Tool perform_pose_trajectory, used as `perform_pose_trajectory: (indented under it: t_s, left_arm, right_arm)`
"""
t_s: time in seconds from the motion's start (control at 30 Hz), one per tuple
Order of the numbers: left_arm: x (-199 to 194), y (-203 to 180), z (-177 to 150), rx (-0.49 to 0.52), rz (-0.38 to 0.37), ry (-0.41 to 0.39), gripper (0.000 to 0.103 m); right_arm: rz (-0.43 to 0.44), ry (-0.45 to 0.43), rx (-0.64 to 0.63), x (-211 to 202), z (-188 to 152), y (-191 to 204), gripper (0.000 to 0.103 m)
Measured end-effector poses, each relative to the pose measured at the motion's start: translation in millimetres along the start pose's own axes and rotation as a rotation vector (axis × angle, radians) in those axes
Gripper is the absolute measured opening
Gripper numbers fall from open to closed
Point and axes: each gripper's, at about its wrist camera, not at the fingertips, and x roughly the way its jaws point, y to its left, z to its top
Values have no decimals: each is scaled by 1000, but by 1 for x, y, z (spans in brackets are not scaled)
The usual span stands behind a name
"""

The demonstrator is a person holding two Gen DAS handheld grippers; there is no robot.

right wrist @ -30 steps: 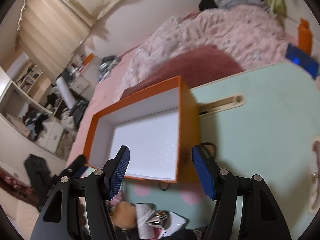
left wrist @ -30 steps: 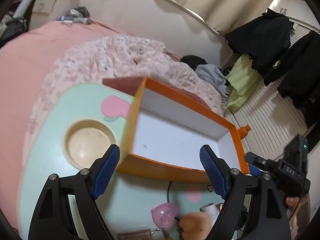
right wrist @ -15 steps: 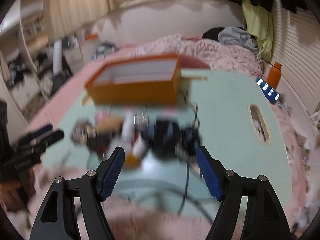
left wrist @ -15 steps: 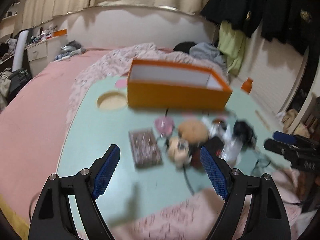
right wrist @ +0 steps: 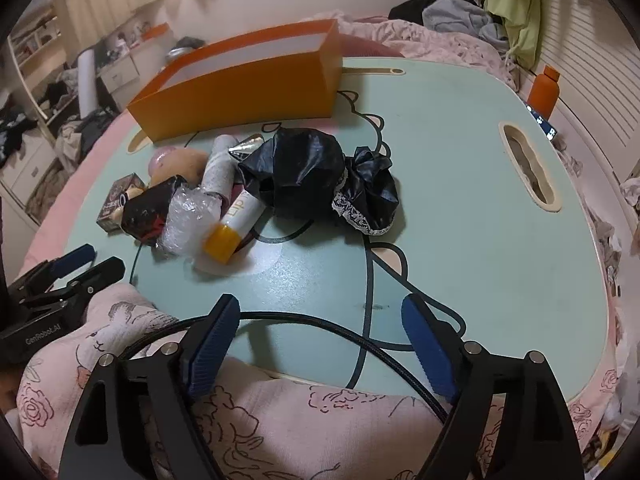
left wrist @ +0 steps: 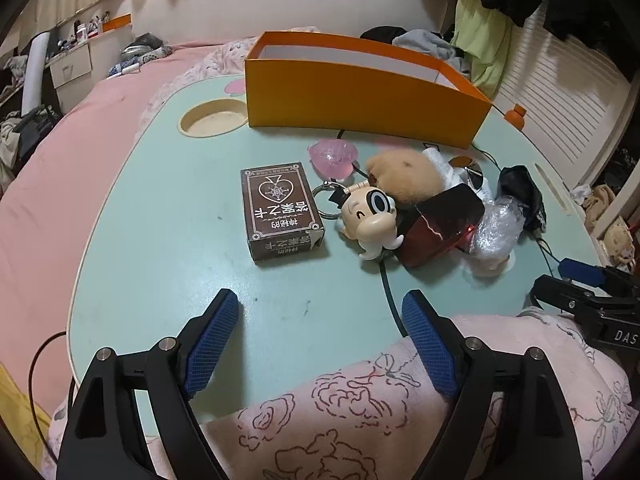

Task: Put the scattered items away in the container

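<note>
So nothing's in the orange box (left wrist: 360, 100) yet, it sits at the far side of the mint tabletop (left wrist: 160, 240) and the whole clutter pile lies just in front of its near wall. The left gripper (left wrist: 320, 336) hangs at the near edge with its fingers spread wide and still opening, nothing between them. The brown card box (left wrist: 280, 216) is almost dead ahead of it, a bit left of center, flat on its back with its long axis running roughly away from the fingers toward the orange box, so I'd guess that's the easy first grab for the left hand. The right gripper (right wrist: 324, 340) is opening too, empty, only a black cable (right wrist: 320, 320) crossing under it. From its side the black bag bundle (right wrist: 304, 168) and the lip balm tube (right wrist: 236, 224) sit nearest, the tube angled with its yellow cap toward the fingers. The right view shows that tube clearly; the left view mostly hides it behind bubble wrap (left wrist: 496, 232), but it shows the cartoon keychain figure (left wrist: 368, 216) and pink heart (left wrist: 332, 156) much better.
</note>
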Motion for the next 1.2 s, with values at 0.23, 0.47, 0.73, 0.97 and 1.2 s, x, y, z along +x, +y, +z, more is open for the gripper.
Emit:
perform_pose_trajectory:
  t_s: [0.23,0.47,0.73,0.97,1.2]
  left_arm:
    - [0,2,-2,2,8,12,91]
    - [1,2,0,4,14,18,92]
    - [2,1,-1,6,29,26,93]
    - [2,2,1,1,29,30,93]
    - [-14,13,6,-26,-31,-33,93]
  right_arm:
    - [4,4,-1,1,2,6,87]
    - [36,22,-2,5,4,6,103]
    - [49,21,-4,5,6,4,103]
    - [59,18,-2,4,6,2,103]
    - [58,25,-6,6,8,4,103]
